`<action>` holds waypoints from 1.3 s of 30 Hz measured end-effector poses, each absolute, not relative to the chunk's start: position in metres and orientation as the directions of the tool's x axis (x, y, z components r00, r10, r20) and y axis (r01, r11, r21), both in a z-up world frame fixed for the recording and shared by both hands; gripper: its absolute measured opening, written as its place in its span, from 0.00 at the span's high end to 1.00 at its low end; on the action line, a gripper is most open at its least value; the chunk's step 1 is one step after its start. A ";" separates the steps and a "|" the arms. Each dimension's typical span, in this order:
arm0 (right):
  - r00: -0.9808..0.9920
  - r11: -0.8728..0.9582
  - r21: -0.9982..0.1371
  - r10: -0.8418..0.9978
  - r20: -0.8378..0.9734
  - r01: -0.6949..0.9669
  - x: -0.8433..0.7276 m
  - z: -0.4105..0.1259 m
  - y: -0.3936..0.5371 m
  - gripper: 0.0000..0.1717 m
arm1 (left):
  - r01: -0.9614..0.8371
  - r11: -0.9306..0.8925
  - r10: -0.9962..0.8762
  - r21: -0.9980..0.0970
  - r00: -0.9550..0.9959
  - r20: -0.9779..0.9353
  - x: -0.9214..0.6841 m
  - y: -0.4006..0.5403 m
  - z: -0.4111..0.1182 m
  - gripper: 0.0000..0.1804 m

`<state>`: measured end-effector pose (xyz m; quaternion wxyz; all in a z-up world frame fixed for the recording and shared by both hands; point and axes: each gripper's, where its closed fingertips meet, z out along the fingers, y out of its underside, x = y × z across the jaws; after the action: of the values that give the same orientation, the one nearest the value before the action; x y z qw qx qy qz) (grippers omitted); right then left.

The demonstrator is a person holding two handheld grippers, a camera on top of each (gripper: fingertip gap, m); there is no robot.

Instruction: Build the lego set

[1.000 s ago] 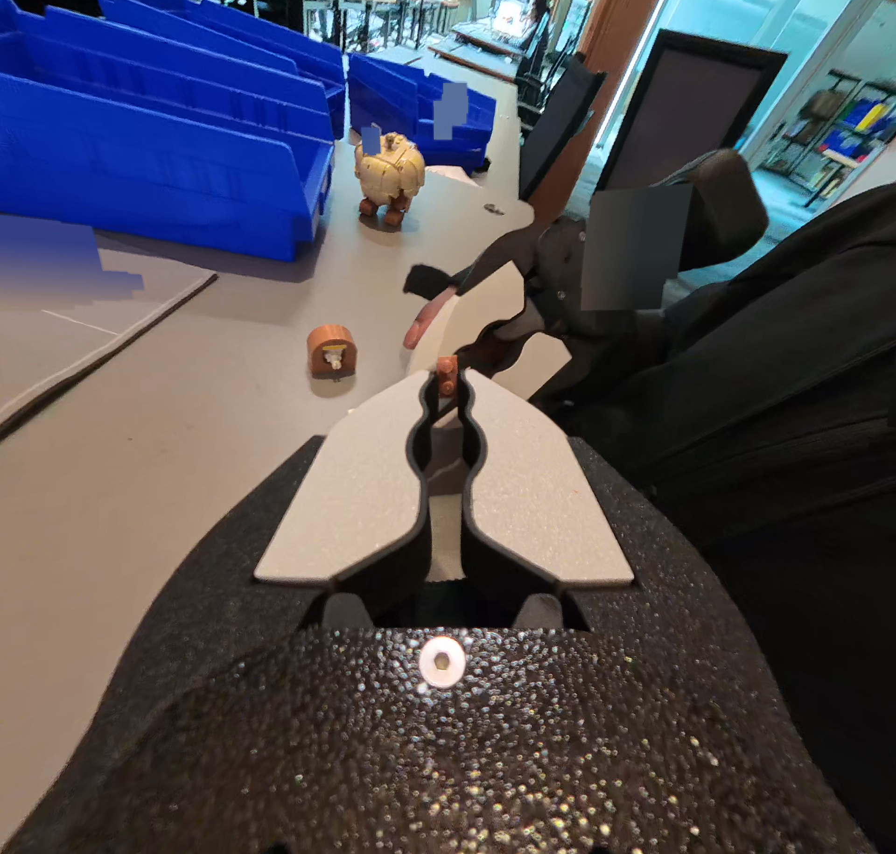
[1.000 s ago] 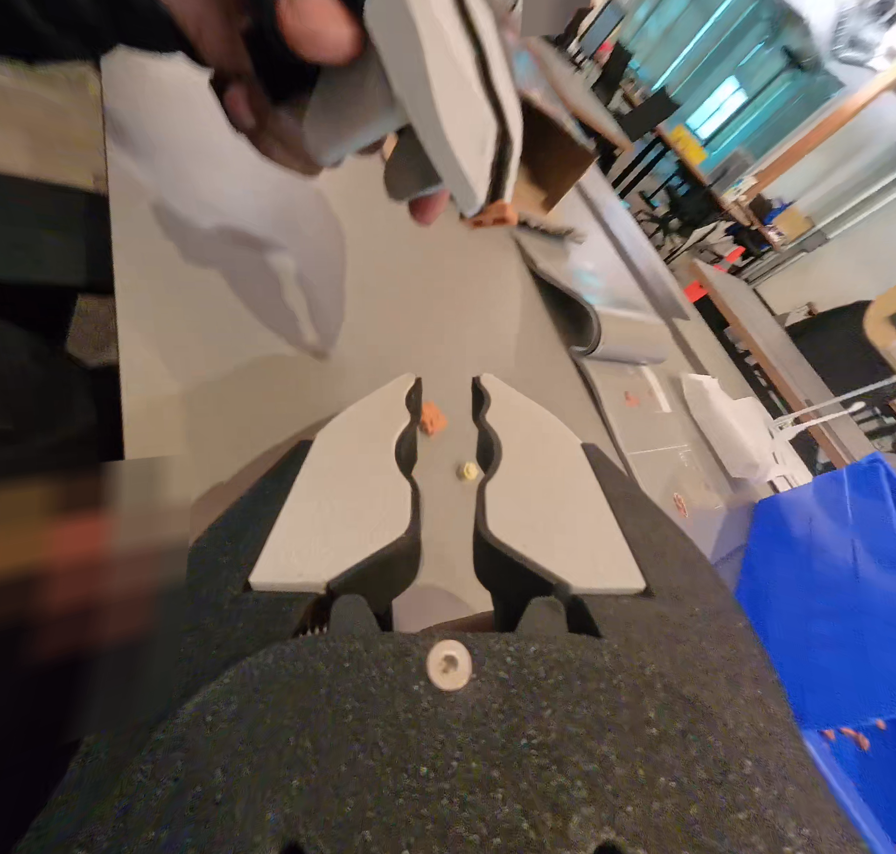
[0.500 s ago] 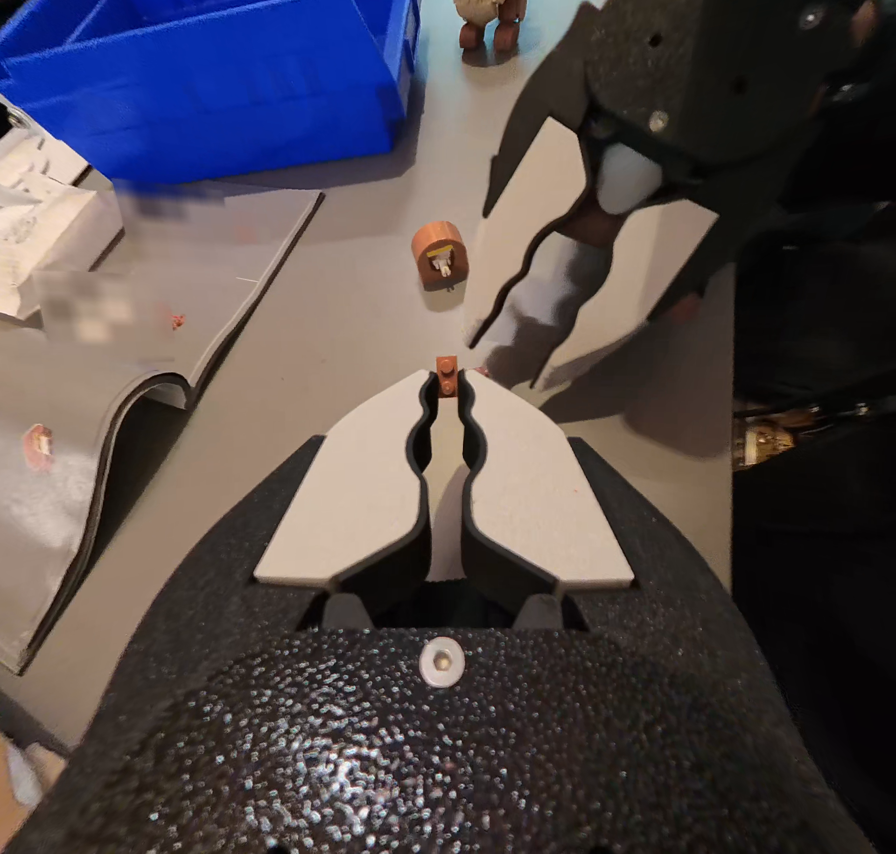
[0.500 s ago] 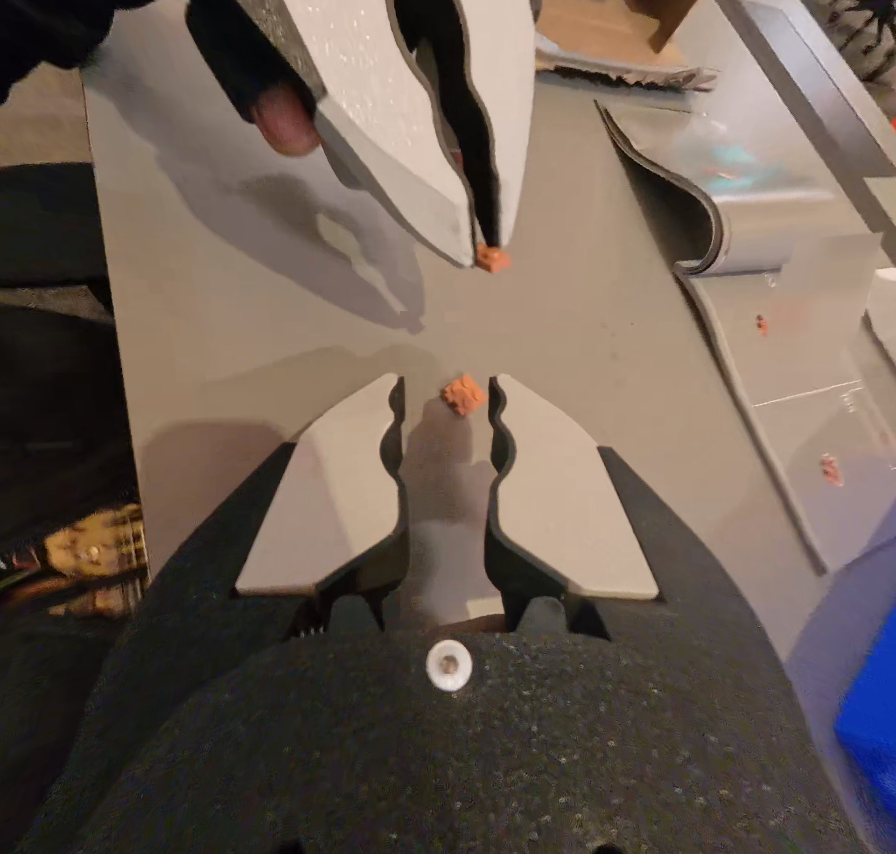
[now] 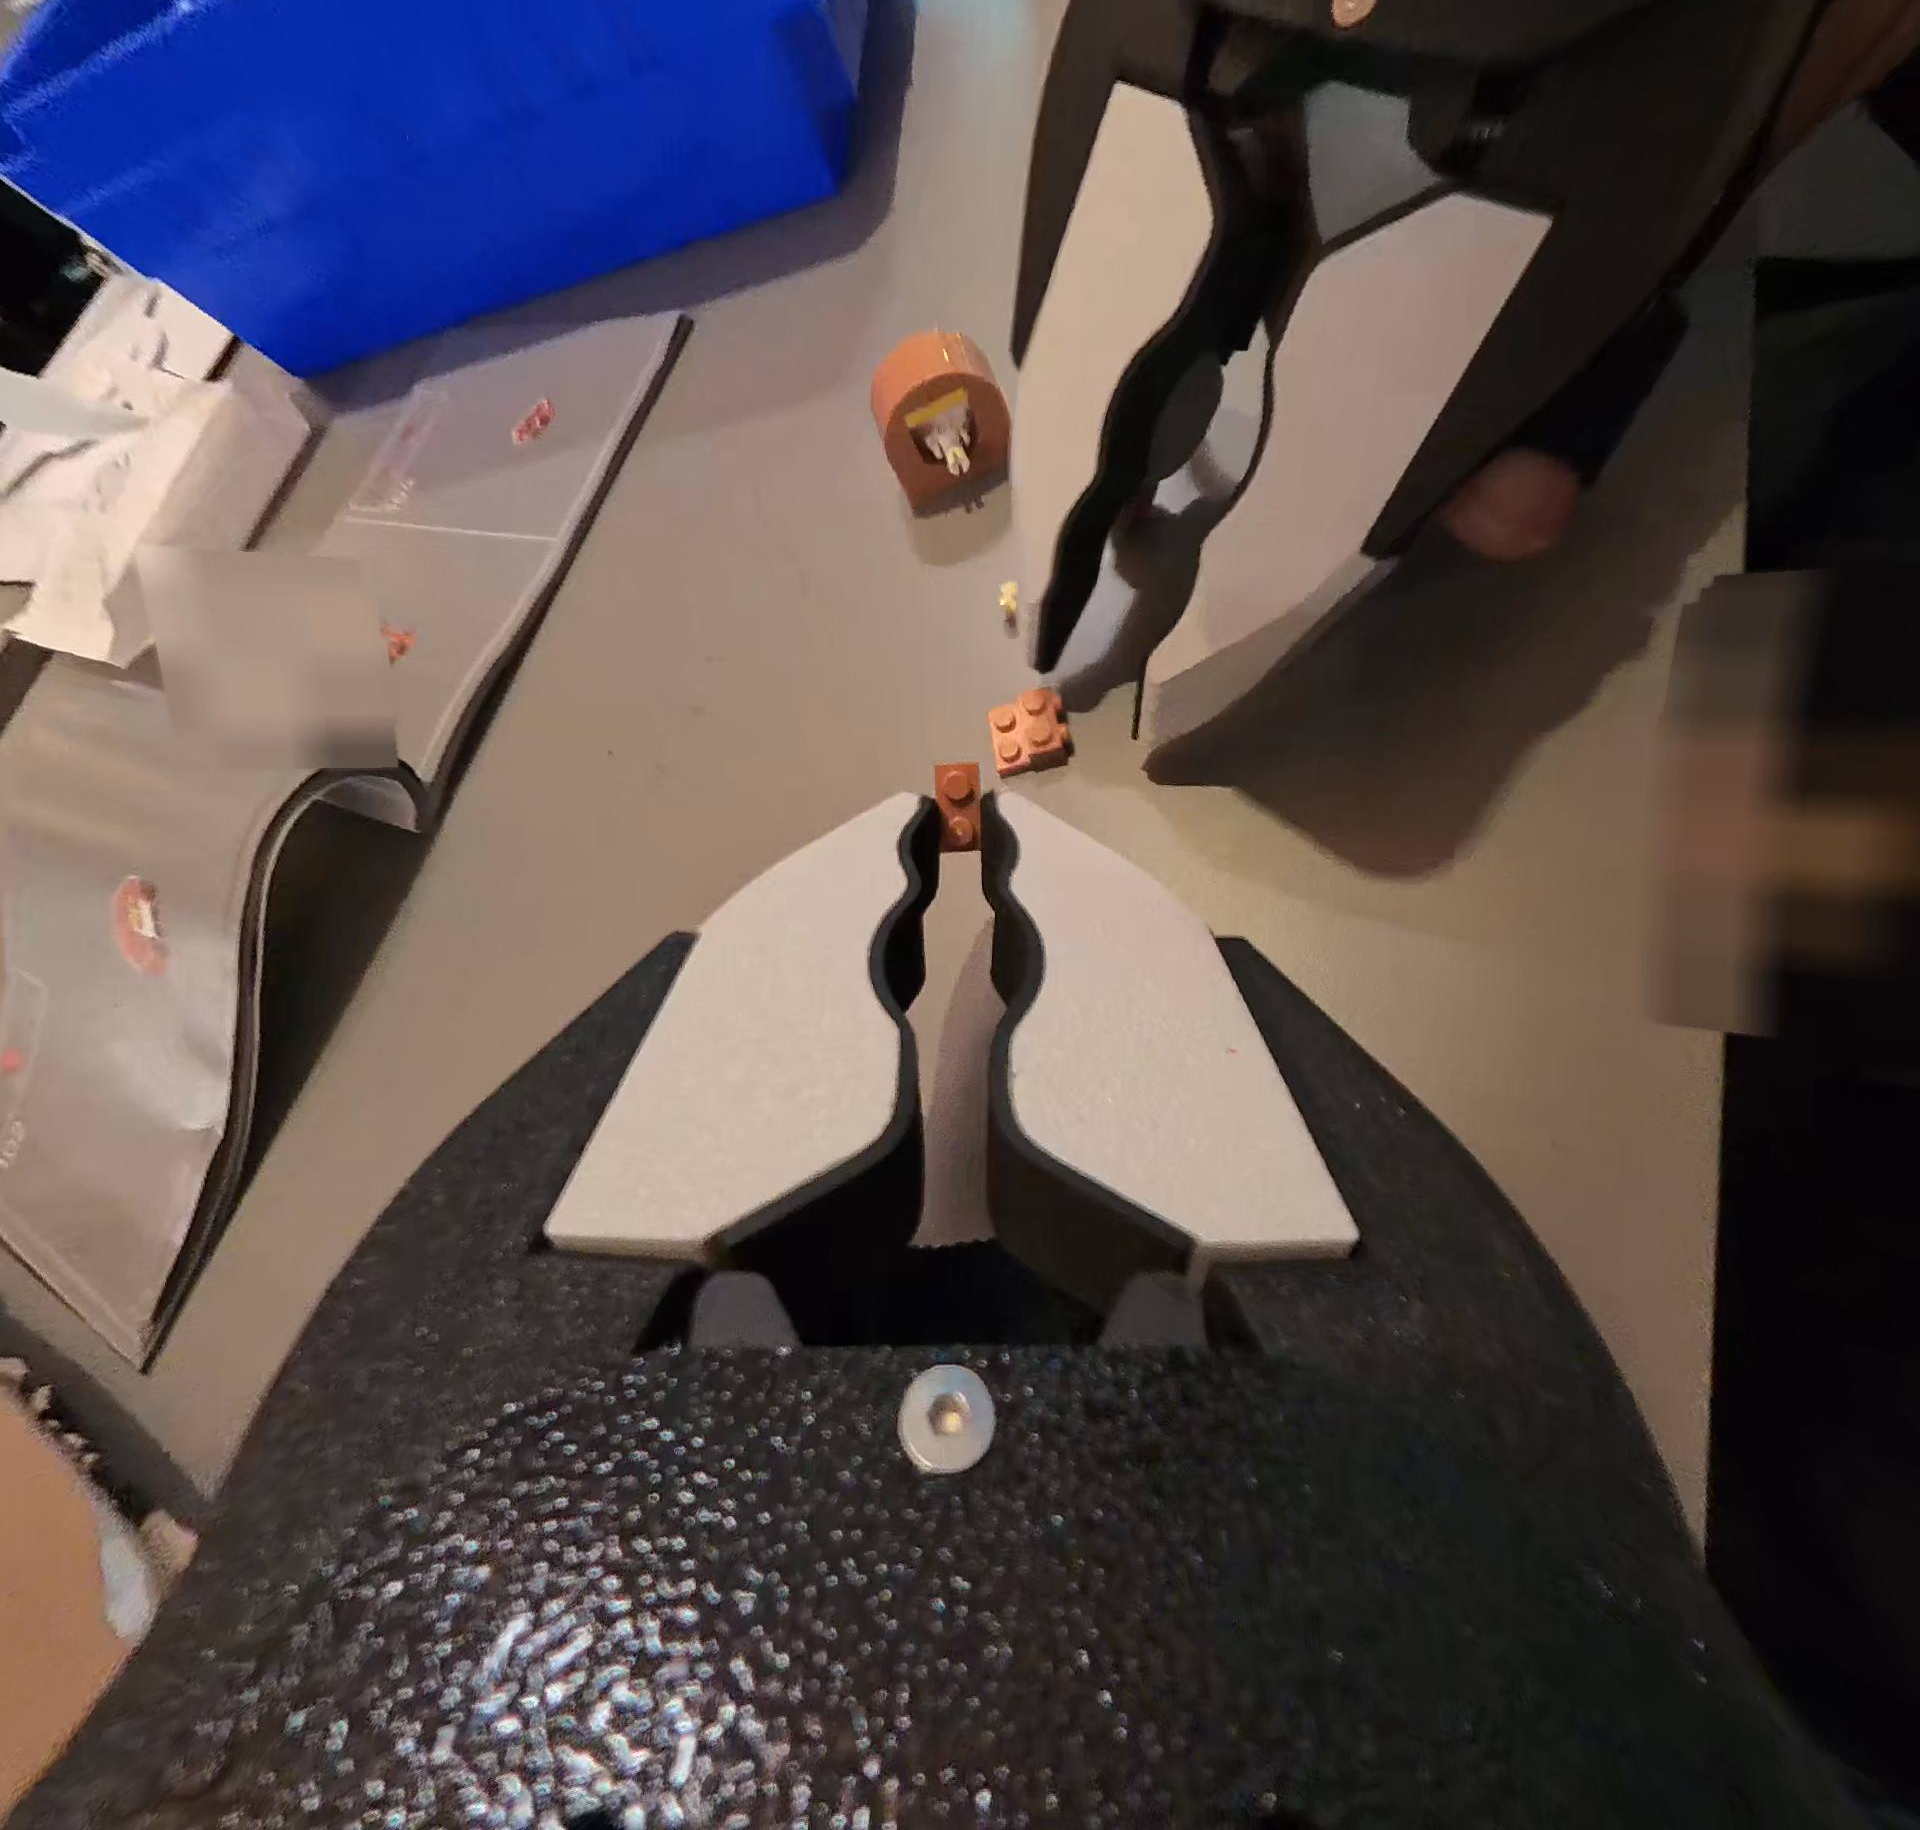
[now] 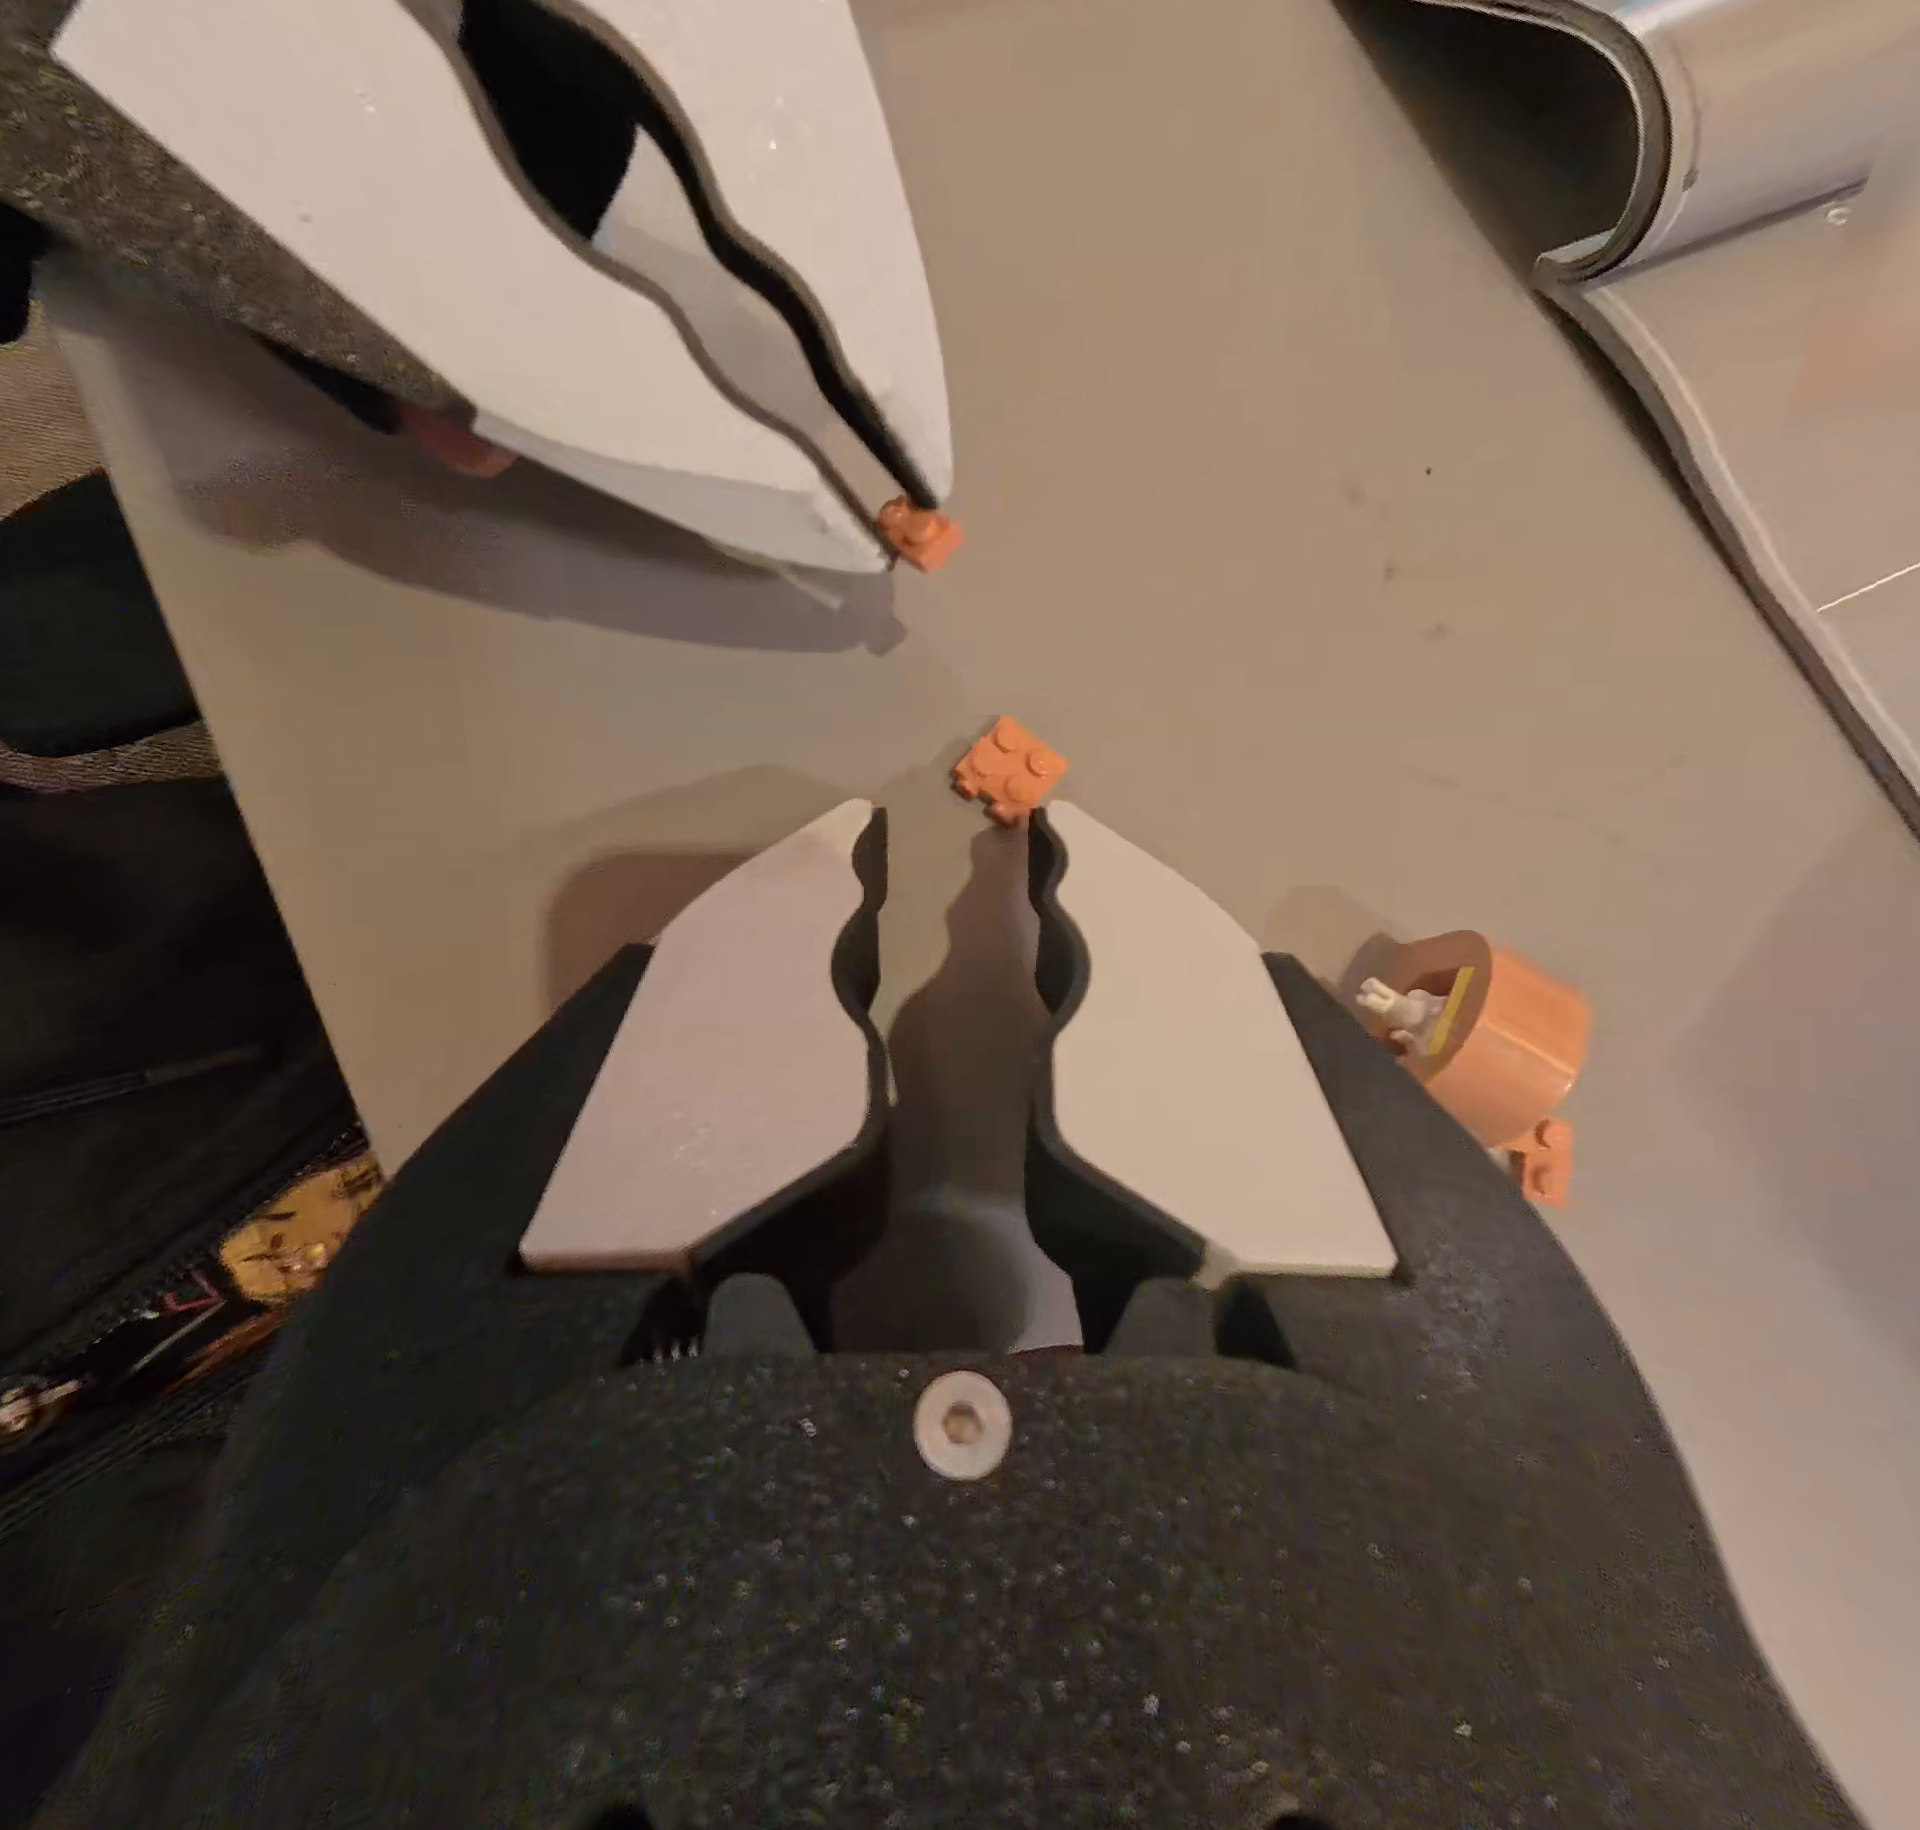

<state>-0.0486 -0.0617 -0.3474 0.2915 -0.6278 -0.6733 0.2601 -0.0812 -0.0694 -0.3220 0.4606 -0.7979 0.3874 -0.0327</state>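
A small brown plate (image 5: pixel 957 808) is pinched in the left gripper (image 5: pixel 957 824); the right gripper (image 6: pixel 961 812) is held open, empty, just beside the orange corner plate (image 6: pixel 1010 768) on the desk (image 6: pixel 1299 637), which would best be straddled squarely.

The left gripper (image 5: pixel 958 812) clamps a narrow brick (image 5: pixel 957 807) at its fingertips, above the table (image 5: pixel 727 637). A square brick (image 5: pixel 1027 730) lies on the table just ahead and to the right of it. The right gripper (image 6: pixel 958 812) stands with its jaws apart, one fingertip (image 6: pixel 1049 824) just beside the square brick. A round piece (image 5: pixel 938 419) lies farther off, beside the right gripper. A mat (image 5: pixel 499 492) lies to the left, with a bin (image 5: pixel 436 118) behind it.
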 end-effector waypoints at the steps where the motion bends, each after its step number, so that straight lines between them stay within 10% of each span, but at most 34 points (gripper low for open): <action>1: -0.037 0.078 -0.709 0.997 0.074 0.701 -0.050 -0.348 -0.060 0.84 | -0.586 -0.285 -0.650 -0.759 0.700 -0.296 -0.081 -0.069 -0.323 0.96; 18: -0.266 0.315 -0.682 0.947 0.181 0.660 -0.056 -0.351 -0.065 0.90 | -0.612 -0.293 -0.673 -0.735 0.678 -0.295 -0.078 -0.071 -0.326 0.96; 39: -0.067 0.167 -0.702 0.983 0.168 0.692 -0.054 -0.350 -0.055 0.91 | -0.565 -0.430 -0.662 -0.704 0.728 -0.179 -0.077 -0.074 -0.328 0.96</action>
<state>-0.0537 -0.0554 -0.3503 0.3195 -0.6036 -0.6940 0.2278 -0.0767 -0.0742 -0.3281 0.3908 -0.8433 0.3638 -0.0624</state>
